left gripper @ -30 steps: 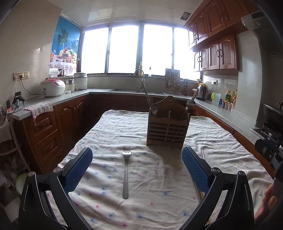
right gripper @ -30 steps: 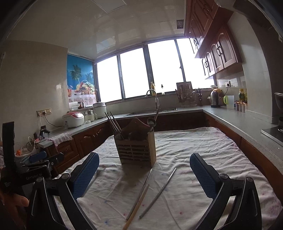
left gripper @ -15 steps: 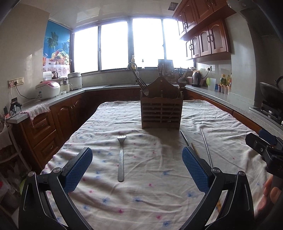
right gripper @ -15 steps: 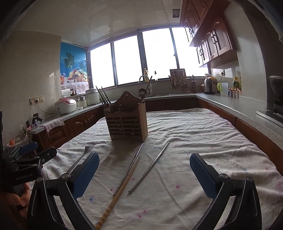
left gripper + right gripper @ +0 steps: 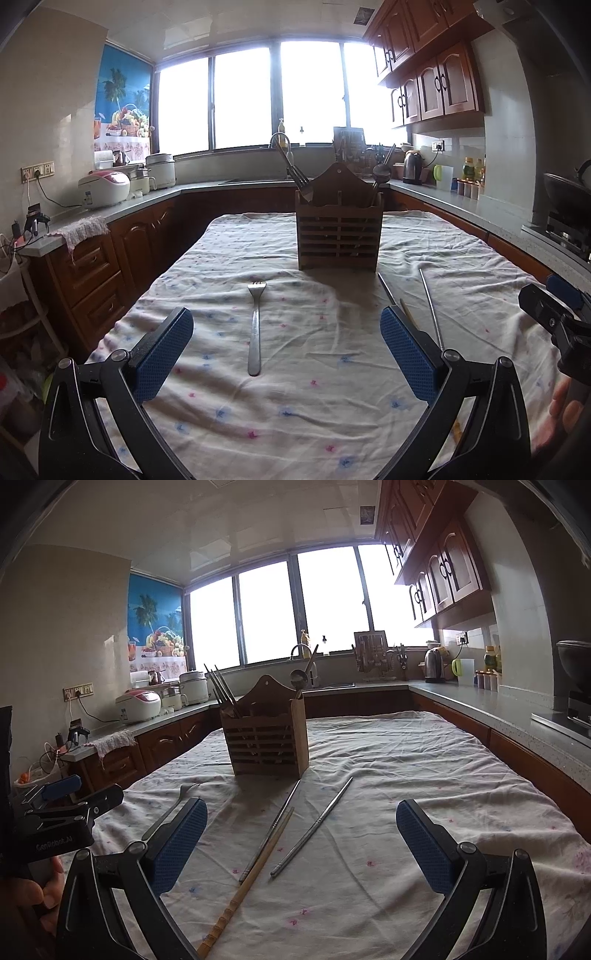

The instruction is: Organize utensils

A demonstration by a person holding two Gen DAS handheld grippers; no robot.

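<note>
A: Wood, slatted and boxy: the utensil holder (image 5: 339, 236) stands upright near the middle of the table, its back panel rising to a rounded peak. Dark chopsticks (image 5: 221, 690) lean out of its left side, and a metal ladle (image 5: 300, 679) out of its right.

B: And the loose pieces?

A: A steel fork (image 5: 255, 325), smooth and slim, lies flat in front of the holder, tines toward it. To the holder's right lie two thin metal chopsticks (image 5: 312, 827), one round and ridged near its end, and a pale bamboo chopstick (image 5: 251, 878) with a ringed handle. The bamboo one touches the nearer metal one; the other metal one lies apart.

B: The grippers?

A: The left gripper (image 5: 286, 349) has its jaws spread wide, empty, the fork lying between them on the cloth. The right gripper (image 5: 301, 843) is likewise spread wide and empty, with the three chopsticks lying between its blue, dimpled pads (image 5: 424, 849). A hand (image 5: 33, 890) grasps the left tool's handle.

B: The surface?

A: A wrinkled white tablecloth (image 5: 295, 406) scattered with small pink and blue flowers. Around it run grey countertops (image 5: 480, 705) over reddish wooden cabinets (image 5: 439, 85), a broad bright window (image 5: 280, 96), a rice cooker (image 5: 105, 188), a kettle (image 5: 434, 668) and a tropical fruit poster (image 5: 155, 627).
</note>
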